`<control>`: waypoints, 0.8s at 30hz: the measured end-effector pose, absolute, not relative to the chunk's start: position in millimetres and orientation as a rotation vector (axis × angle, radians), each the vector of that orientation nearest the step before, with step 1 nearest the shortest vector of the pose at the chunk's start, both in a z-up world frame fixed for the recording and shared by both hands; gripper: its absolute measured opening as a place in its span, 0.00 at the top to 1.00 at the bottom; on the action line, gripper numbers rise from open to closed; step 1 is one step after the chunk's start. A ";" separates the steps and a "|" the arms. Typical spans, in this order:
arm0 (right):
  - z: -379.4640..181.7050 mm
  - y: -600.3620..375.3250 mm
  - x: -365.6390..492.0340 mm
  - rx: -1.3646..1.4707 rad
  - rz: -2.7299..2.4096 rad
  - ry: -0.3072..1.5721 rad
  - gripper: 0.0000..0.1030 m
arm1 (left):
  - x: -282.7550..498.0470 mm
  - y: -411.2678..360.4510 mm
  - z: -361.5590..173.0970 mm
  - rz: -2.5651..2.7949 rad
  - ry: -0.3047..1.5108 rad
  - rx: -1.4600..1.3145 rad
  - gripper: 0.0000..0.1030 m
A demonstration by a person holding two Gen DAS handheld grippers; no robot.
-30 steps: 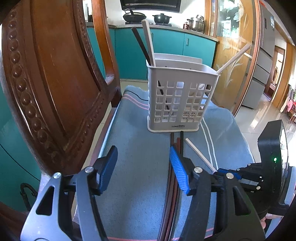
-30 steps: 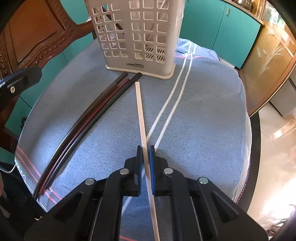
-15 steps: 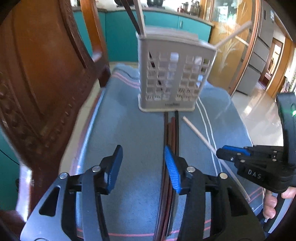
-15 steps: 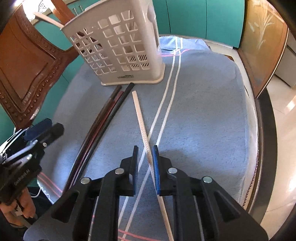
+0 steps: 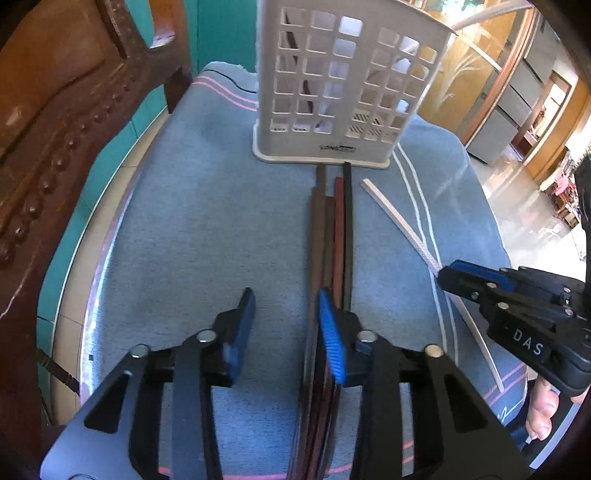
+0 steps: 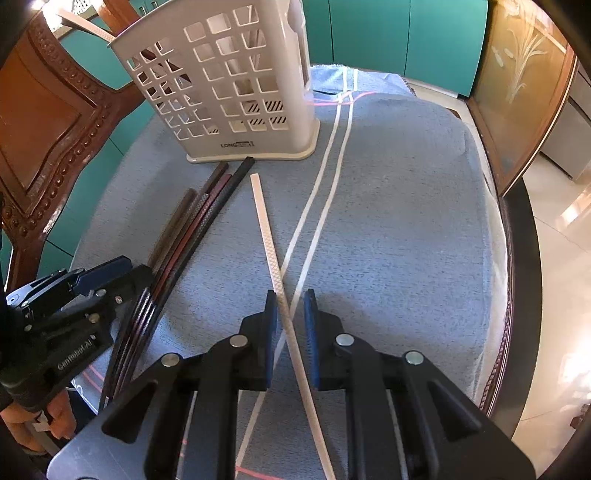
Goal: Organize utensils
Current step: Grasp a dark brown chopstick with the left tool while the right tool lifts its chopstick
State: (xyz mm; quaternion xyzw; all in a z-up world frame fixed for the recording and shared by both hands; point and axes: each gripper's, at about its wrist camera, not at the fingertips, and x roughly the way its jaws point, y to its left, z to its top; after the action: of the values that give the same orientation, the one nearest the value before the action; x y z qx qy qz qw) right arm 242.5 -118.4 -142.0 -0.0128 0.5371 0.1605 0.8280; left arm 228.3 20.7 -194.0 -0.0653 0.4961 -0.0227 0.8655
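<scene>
A white slotted utensil holder (image 5: pixel 343 85) stands on the blue cloth and shows in the right wrist view too (image 6: pixel 236 88); a few chopsticks stand inside. Several dark chopsticks (image 5: pixel 332 229) lie bundled in front of it, also in the right wrist view (image 6: pixel 184 236). A white chopstick (image 6: pixel 273 258) lies beside them. My right gripper (image 6: pixel 290 314) is open with its jaws on either side of the white chopstick; it also shows in the left wrist view (image 5: pixel 447 277). My left gripper (image 5: pixel 286 317) is open and empty, its right finger over the dark bundle.
A carved wooden chair back (image 5: pixel 55 129) stands close on the left. The cloth-covered table (image 6: pixel 406 221) ends at a dark rim on the right (image 6: pixel 517 295). Teal cabinets (image 6: pixel 406 33) and a glass door stand behind.
My right gripper has opened and let go of the white chopstick, which lies between its jaws. My left gripper has moved forward and lower toward the dark bundle.
</scene>
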 end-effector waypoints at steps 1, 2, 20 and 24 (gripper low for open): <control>-142.0 -118.1 242.4 -0.027 0.341 1.140 0.85 | 228.3 21.2 -193.5 -0.050 1.037 -0.139 0.75; -141.9 -118.7 242.0 -0.028 0.342 1.140 0.85 | 228.2 20.8 -193.2 -0.050 1.036 -0.133 0.83; -146.9 -90.6 240.6 -0.170 0.356 1.055 0.94 | 250.0 10.8 -196.5 0.013 0.999 -0.042 0.88; -136.2 -96.1 236.5 -0.148 0.365 1.017 0.94 | 246.7 10.7 -194.2 0.010 0.973 -0.067 0.93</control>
State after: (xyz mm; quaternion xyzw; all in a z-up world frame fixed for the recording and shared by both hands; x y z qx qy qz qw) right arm 236.5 -96.1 -136.2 -0.0706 0.4837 0.1734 0.8550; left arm 246.7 10.7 -194.2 -0.0320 0.4677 0.0050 0.8833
